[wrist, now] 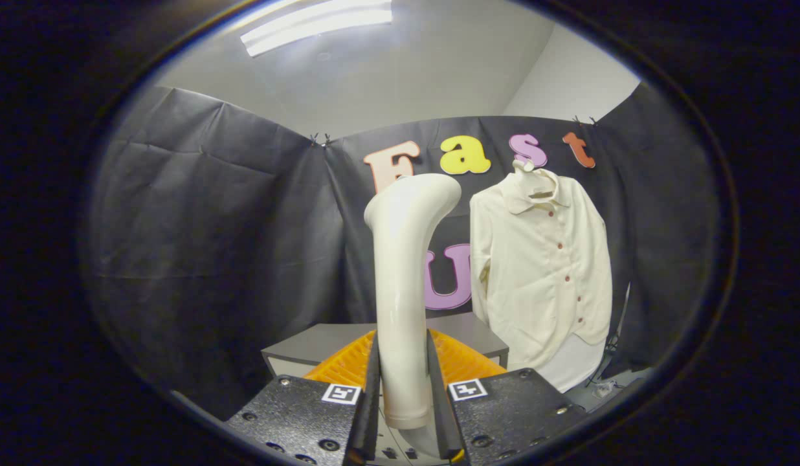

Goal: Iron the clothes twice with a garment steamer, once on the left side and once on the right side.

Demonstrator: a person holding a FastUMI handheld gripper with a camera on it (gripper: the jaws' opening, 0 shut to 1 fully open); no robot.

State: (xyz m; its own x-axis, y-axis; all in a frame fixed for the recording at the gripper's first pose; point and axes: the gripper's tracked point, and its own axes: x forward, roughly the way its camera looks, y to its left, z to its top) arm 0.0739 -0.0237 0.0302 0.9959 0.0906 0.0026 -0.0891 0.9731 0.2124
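Note:
My gripper (403,378) is shut on the handle of a cream garment steamer (403,259), which stands upright between the fingers (372,382) with its curved head bending toward the right at the top. A cream button-up shirt (542,272) hangs on a hanger against the booth's back wall, beyond the fingers and to the right of the steamer. The steamer head is well apart from the shirt, at about collar height.
A grey table (309,349) stands below, just beyond the fingers. An orange ribbed object (468,362) lies on it behind the steamer handle. Black cloth walls close off the left, back and right.

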